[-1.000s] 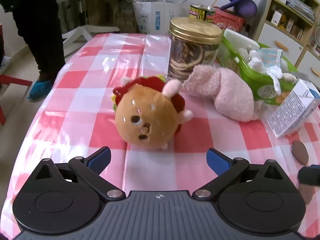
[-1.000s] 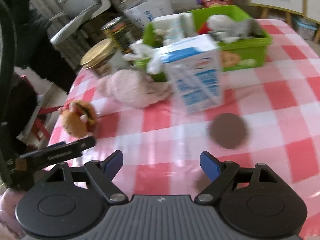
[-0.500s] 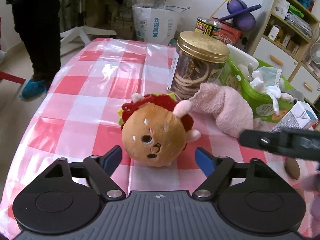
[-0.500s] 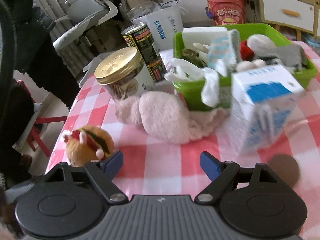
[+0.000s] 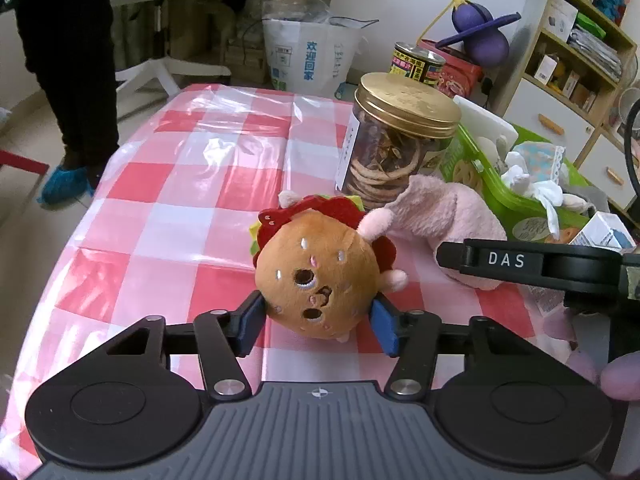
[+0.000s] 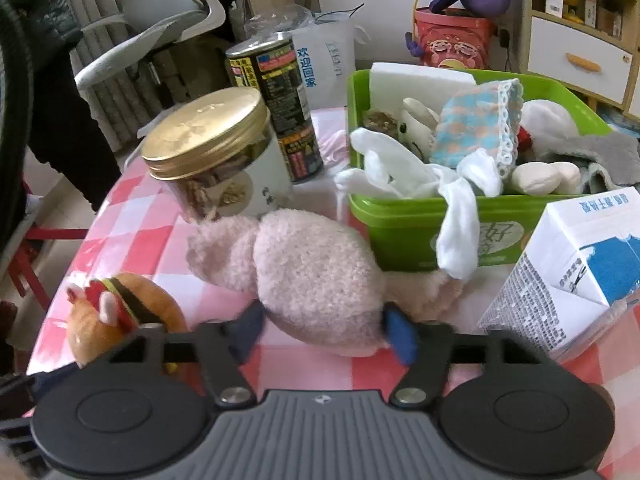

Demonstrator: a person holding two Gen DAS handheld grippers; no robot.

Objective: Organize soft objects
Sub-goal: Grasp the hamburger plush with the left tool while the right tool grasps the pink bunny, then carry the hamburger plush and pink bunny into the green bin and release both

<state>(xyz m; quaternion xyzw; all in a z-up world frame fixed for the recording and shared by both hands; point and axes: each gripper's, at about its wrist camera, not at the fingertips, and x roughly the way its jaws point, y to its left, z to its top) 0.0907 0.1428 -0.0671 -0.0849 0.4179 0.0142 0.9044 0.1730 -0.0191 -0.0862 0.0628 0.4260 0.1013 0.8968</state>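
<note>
A burger-shaped plush toy [image 5: 318, 276] lies on the red-and-white checked table. My left gripper [image 5: 316, 326] has closed its blue pads against both sides of it. The burger plush also shows at the lower left of the right wrist view [image 6: 120, 312]. A fluffy pink plush [image 6: 316, 276] lies in front of the green basket [image 6: 404, 224]. My right gripper [image 6: 322, 330] has its blue pads pressed on both sides of the pink plush. The pink plush also shows in the left wrist view [image 5: 444, 216], partly behind the right gripper's black body.
The green basket holds several soft items and cloths [image 6: 476, 128]. A gold-lidded jar [image 6: 216, 160] and a dark tin [image 6: 280, 108] stand behind the plushes. A blue-and-white carton [image 6: 576, 272] stands at the right. The table's left edge drops off beside the burger plush.
Both grippers moved forward and closed: the left onto the burger plush, the right onto the pink plush. The right gripper swung left from the carton and dark disc.
</note>
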